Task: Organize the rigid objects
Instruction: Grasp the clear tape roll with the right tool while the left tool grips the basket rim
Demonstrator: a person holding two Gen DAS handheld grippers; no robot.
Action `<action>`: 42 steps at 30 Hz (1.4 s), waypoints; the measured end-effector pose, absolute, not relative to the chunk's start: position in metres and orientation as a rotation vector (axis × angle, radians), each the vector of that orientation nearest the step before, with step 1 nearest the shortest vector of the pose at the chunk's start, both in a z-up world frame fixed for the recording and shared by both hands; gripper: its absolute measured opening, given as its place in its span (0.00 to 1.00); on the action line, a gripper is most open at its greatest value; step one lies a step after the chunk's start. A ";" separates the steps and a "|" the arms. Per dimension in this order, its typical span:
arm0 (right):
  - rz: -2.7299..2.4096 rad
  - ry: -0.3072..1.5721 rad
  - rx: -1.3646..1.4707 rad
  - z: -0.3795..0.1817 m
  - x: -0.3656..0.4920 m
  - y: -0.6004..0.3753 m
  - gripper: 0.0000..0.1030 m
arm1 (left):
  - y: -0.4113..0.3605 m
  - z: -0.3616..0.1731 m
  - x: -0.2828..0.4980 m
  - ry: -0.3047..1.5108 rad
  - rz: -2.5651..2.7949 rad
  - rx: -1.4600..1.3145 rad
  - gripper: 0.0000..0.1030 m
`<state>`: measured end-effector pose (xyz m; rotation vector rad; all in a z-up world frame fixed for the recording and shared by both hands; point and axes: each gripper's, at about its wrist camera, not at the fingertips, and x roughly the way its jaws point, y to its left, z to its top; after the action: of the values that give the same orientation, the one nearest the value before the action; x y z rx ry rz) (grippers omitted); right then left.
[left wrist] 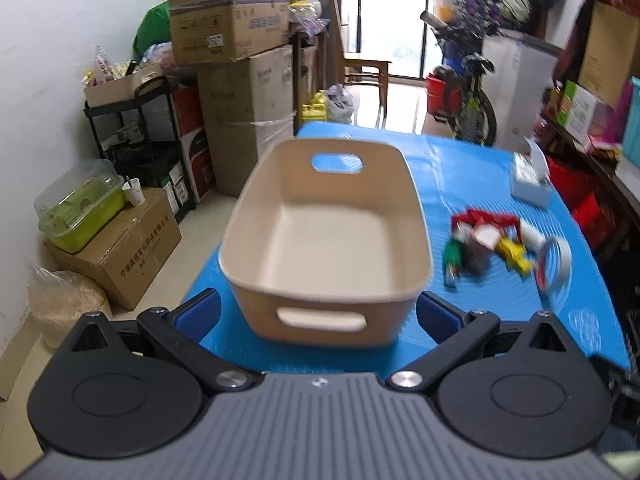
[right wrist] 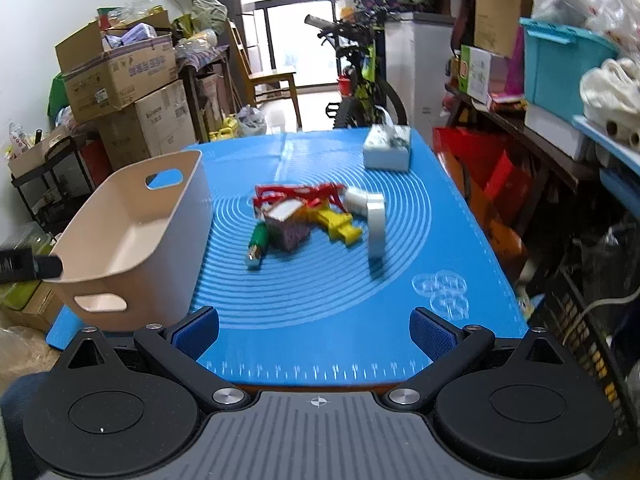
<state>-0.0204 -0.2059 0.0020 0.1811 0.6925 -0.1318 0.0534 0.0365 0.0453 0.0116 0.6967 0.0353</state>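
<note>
The right gripper [right wrist: 314, 334] is hovering over the near edge of the blue mat [right wrist: 320, 320] with its jaws spread wide and nothing between them, and the left gripper [left wrist: 318, 316] is likewise standing released and empty, facing the near wall of the beige bin [left wrist: 326, 312]. Beyond the right gripper, a small pile of objects is lying mid-mat, to the right of the bin and apart from it: a green piece [right wrist: 256, 246], a yellow piece [right wrist: 340, 226], red pieces [right wrist: 304, 194], a small box [right wrist: 286, 228] and a white tape roll [right wrist: 375, 226]. A tissue box [right wrist: 387, 148] is sitting at the far end of the tabletop. The bin is showing an empty floor, so the sorting is judged to be only starting. The next move is probably calling for the right gripper to reach forward, close on one piece at the pile's edge, and carry it left over the bin's rim.
</note>
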 end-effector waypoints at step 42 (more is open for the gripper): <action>-0.461 0.818 0.252 -0.088 0.191 -0.273 0.97 | 0.138 -0.021 0.224 1.090 0.191 -0.035 0.50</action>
<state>0.1912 -0.2734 -0.0883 0.2522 0.8176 -0.4611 0.2245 0.1385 -0.0207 -0.0347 1.0897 0.1912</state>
